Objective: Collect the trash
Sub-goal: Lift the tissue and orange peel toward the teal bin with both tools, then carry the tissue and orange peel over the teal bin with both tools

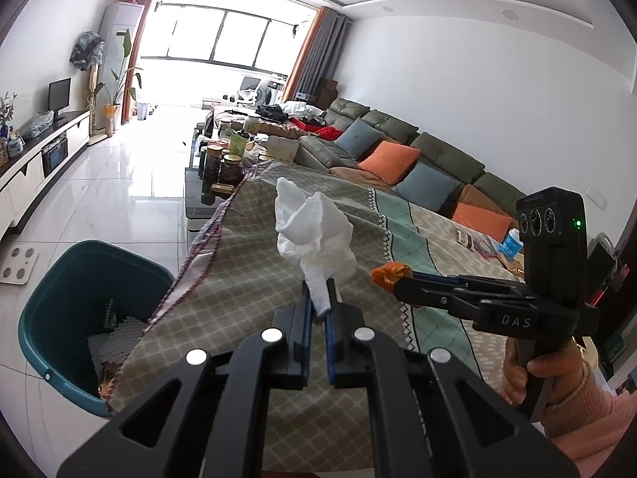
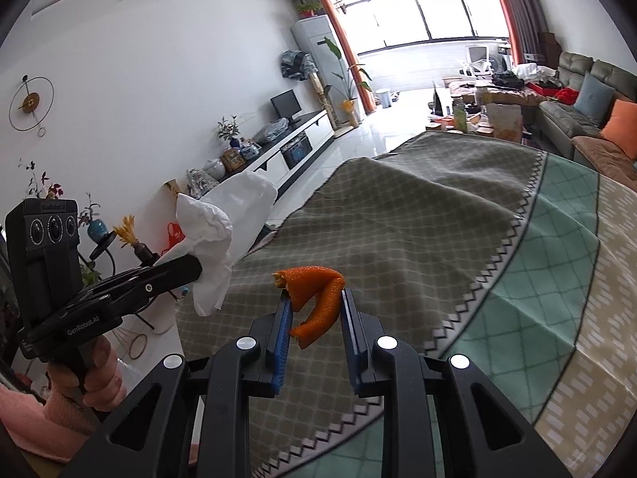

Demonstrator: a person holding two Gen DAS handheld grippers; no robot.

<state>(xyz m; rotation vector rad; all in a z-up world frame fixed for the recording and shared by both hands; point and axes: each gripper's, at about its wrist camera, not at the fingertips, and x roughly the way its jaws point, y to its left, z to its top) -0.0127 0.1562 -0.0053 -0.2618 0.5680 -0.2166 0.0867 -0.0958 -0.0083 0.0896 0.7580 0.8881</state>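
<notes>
My left gripper (image 1: 318, 298) is shut on a crumpled white tissue (image 1: 312, 235) and holds it above the patterned tablecloth (image 1: 247, 271). The tissue also shows in the right wrist view (image 2: 211, 239). My right gripper (image 2: 312, 298) is shut on a curled piece of orange peel (image 2: 314, 298), held above the cloth. In the left wrist view the peel (image 1: 389, 274) sits at the tip of the right gripper (image 1: 402, 279), just right of the tissue. A teal bin (image 1: 59, 310) stands on the floor at the table's left edge, below and left of the tissue.
The bin holds some white and brown scraps (image 1: 107, 342). A blue-labelled bottle (image 1: 510, 243) and papers lie at the far right of the table. Jars (image 1: 223, 159) crowd a coffee table beyond, beside a sofa (image 1: 398, 151). A white scale (image 1: 18, 263) lies on the tiled floor.
</notes>
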